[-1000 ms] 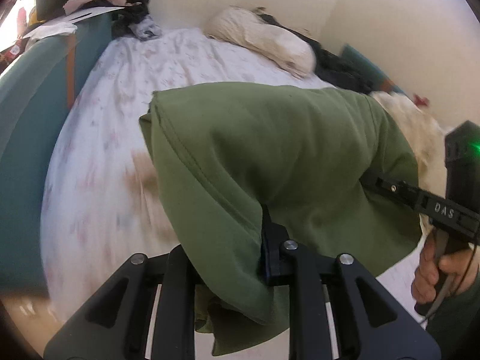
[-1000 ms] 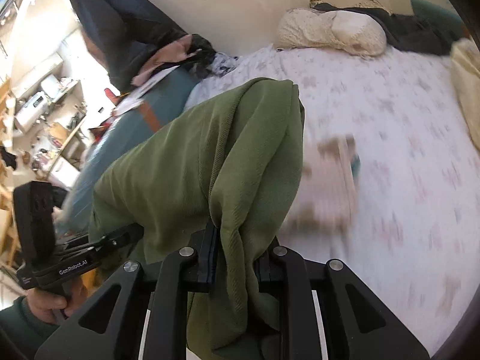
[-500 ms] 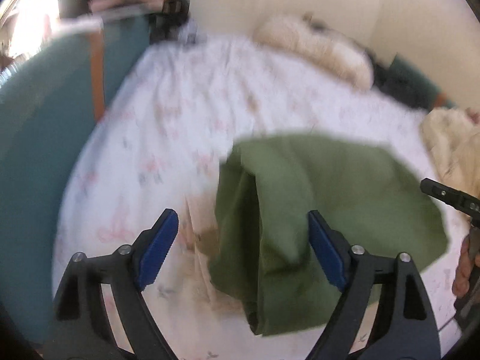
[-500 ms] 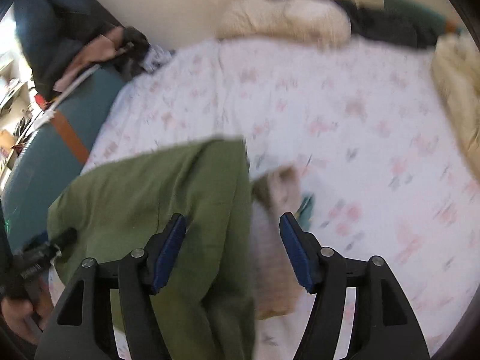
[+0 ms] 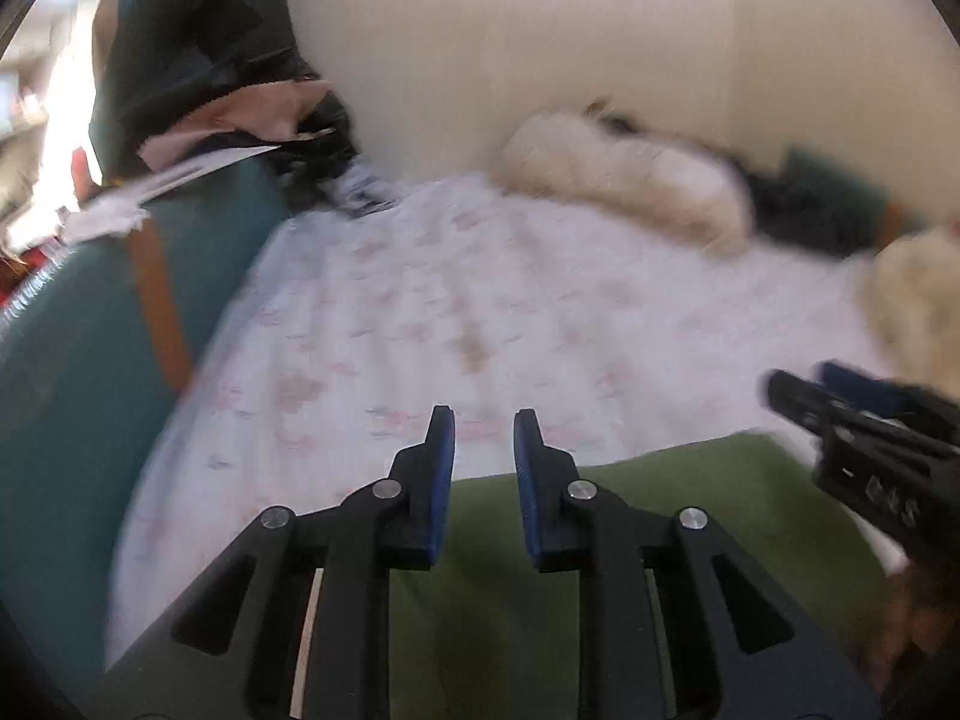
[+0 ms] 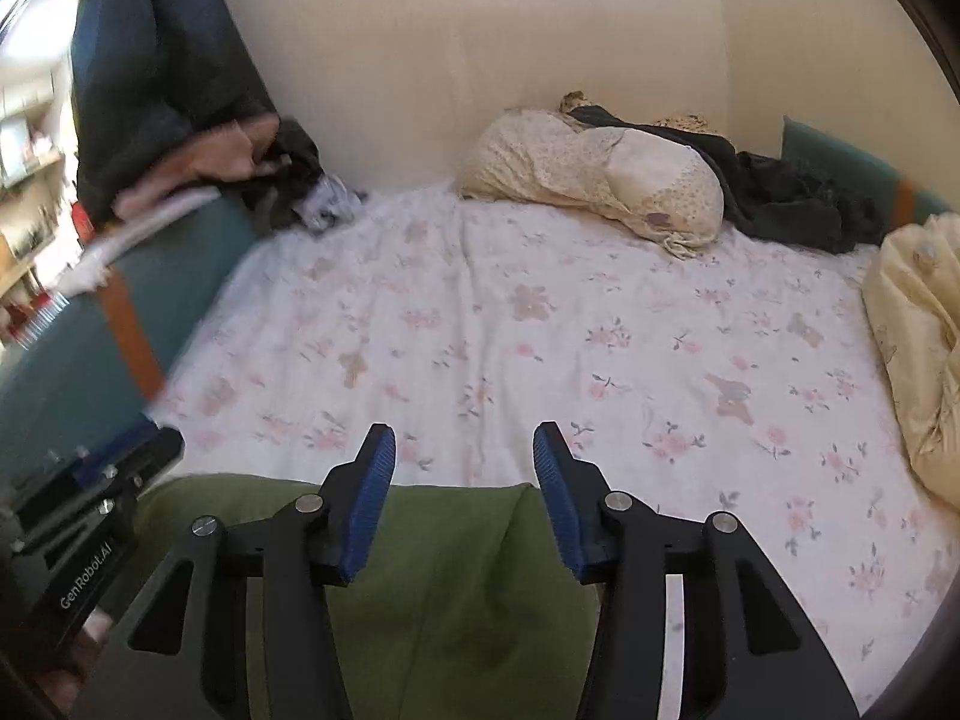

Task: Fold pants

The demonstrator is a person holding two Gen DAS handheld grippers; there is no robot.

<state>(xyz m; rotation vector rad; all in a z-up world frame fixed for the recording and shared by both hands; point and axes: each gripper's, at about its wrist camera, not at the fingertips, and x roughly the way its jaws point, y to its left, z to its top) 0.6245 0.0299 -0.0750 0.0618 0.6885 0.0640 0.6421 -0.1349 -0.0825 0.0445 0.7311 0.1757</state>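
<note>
Left gripper [image 5: 483,441], jaws slightly apart and holding nothing, hovers over green pants [image 5: 690,516] on floral bedsheet [image 5: 480,312].

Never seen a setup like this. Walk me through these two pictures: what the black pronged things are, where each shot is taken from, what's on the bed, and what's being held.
No robot arm here: a person carries a hand-held gripper in each hand, and each has a wide-angle camera looking forward along its two blue-padded fingers.

The left wrist view shows the left hand-held gripper from behind, its fingers a little apart with nothing between them. The black tool at that picture's right edge is the other gripper.

The right wrist view shows the right hand-held gripper, fingers wide apart, also empty.

Below both lie the green pants, resting in a flat folded shape on the floral bedsheet. Neither gripper is holding them.

Farther back are a cream pillow, dark clothes beside it by the wall, and a pale yellow quilt at the right edge.
</note>
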